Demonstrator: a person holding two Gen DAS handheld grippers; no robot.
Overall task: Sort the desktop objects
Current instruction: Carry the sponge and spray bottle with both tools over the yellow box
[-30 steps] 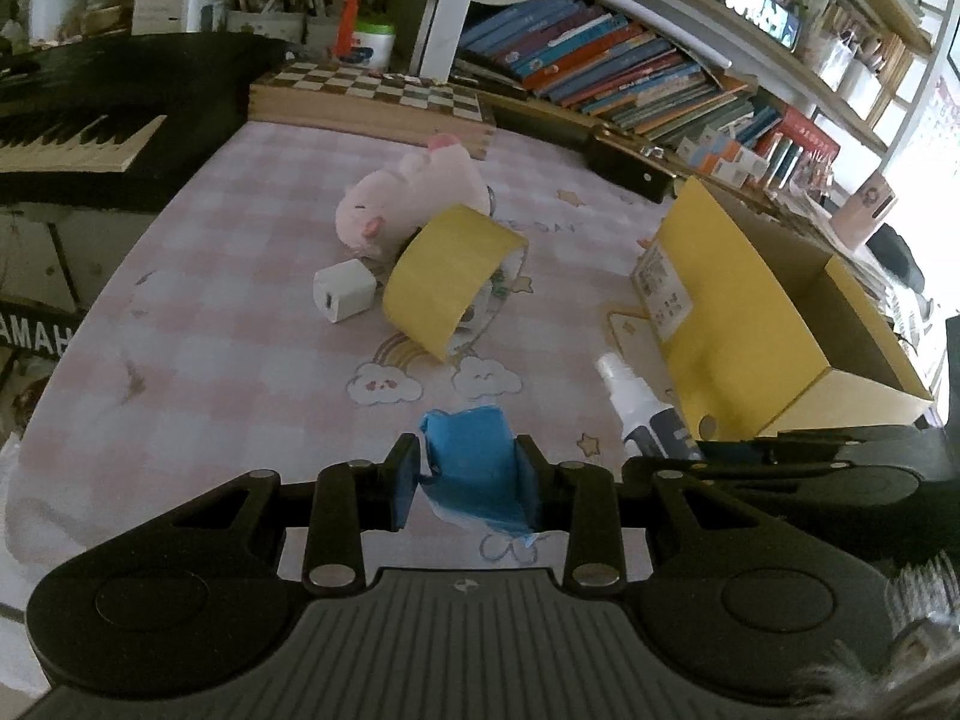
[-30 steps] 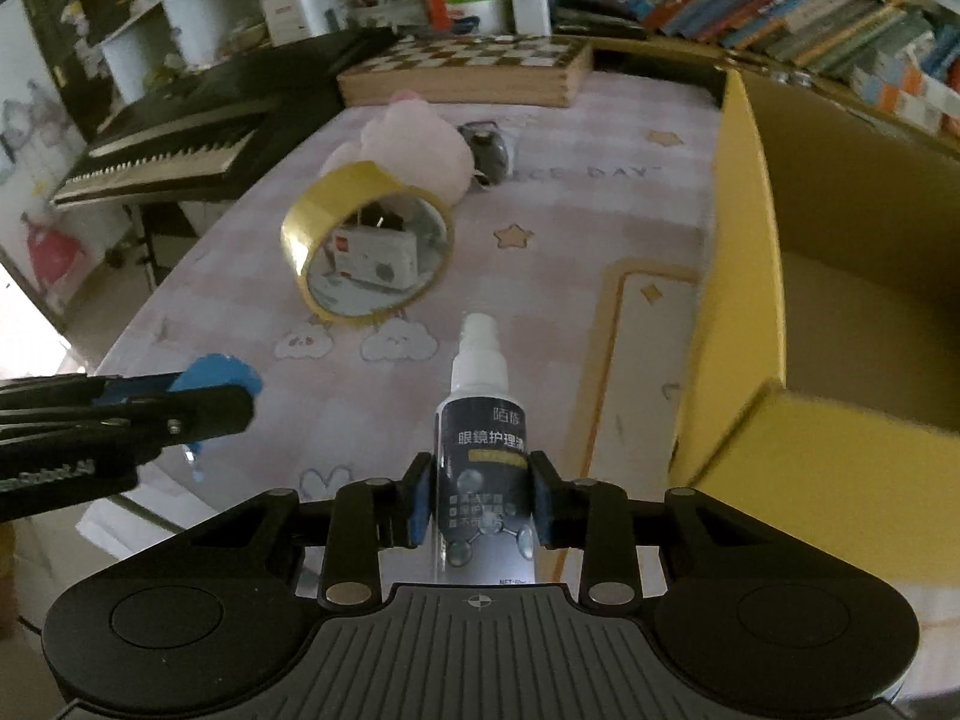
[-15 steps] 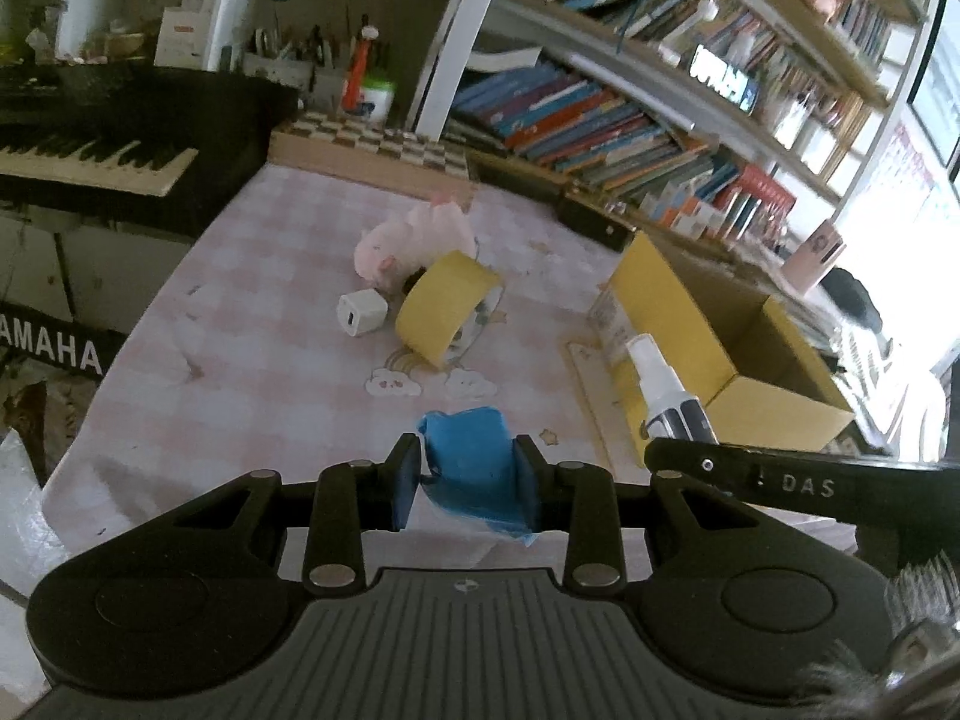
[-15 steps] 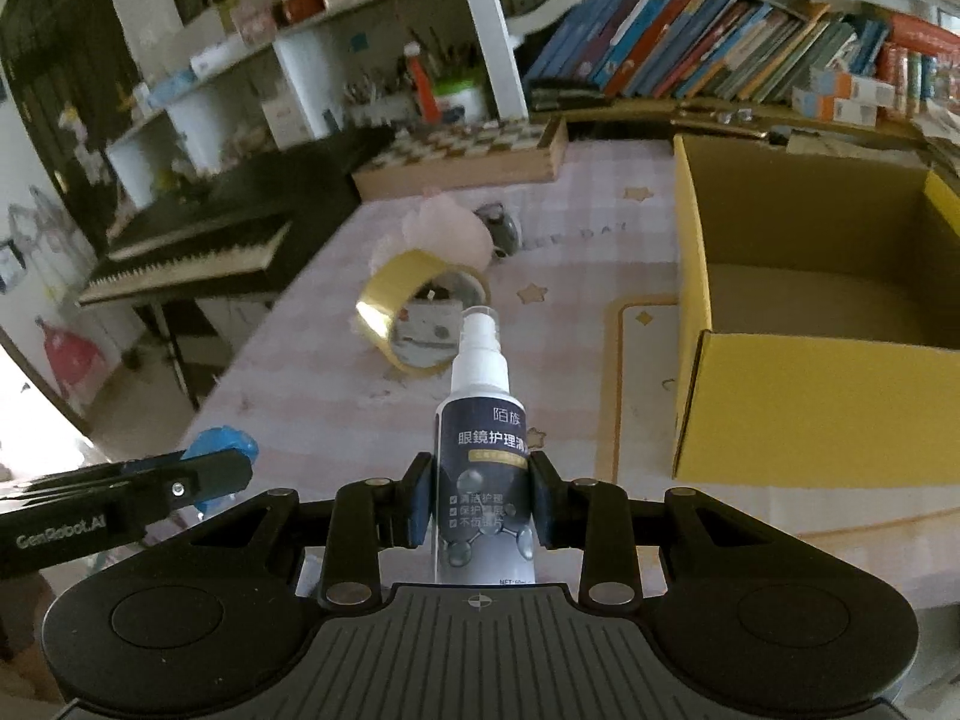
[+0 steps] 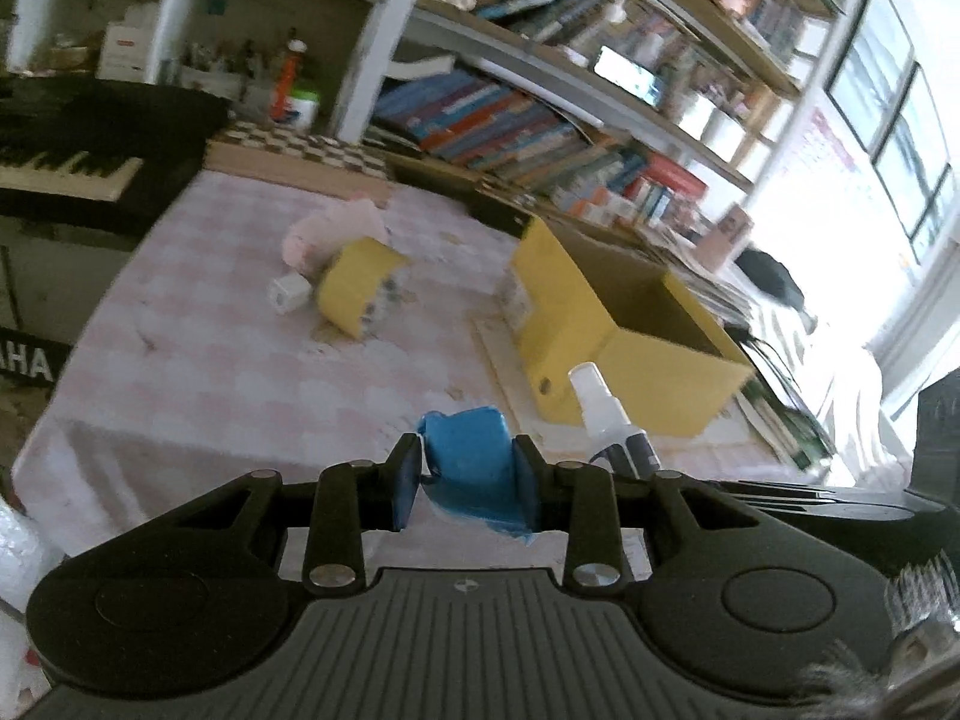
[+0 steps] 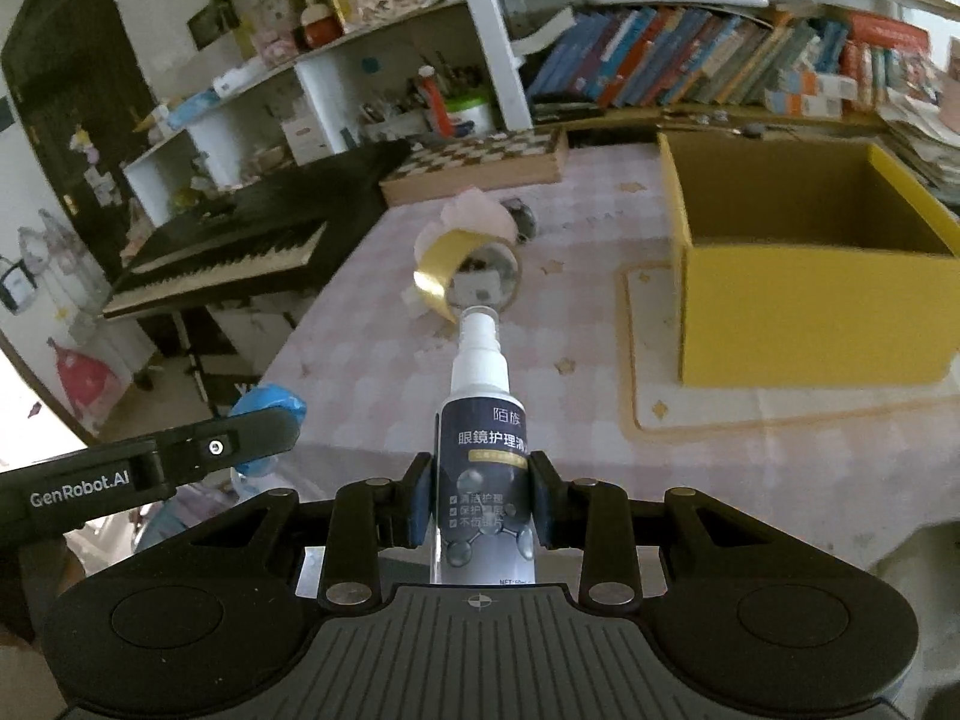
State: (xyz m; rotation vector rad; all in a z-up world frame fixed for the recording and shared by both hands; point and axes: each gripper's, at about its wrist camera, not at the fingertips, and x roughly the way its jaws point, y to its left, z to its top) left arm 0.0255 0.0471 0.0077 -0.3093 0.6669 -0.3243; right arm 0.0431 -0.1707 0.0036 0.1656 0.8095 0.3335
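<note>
While both tools [image 5: 465, 474] [image 6: 480, 498] grip a blue crumpled wrapper [image 5: 471, 462] and dark-labelled spray bottle [image 6: 483, 456], yellow cardboard box [image 6: 810, 324] at 2 o'clock is seen empty; tape roll [image 6: 465, 276], plush [image 5: 333, 225] left.

Daylight blows out window [image 5: 888, 138] at right; left-wrist view motion-blurred; fisheye bends edges; shelves [image 6: 252, 96] dim.

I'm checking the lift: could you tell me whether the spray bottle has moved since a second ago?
Yes. The spray bottle, clamped in the right gripper, has risen and drawn back from the yellow box, which now sits farther off.
</note>
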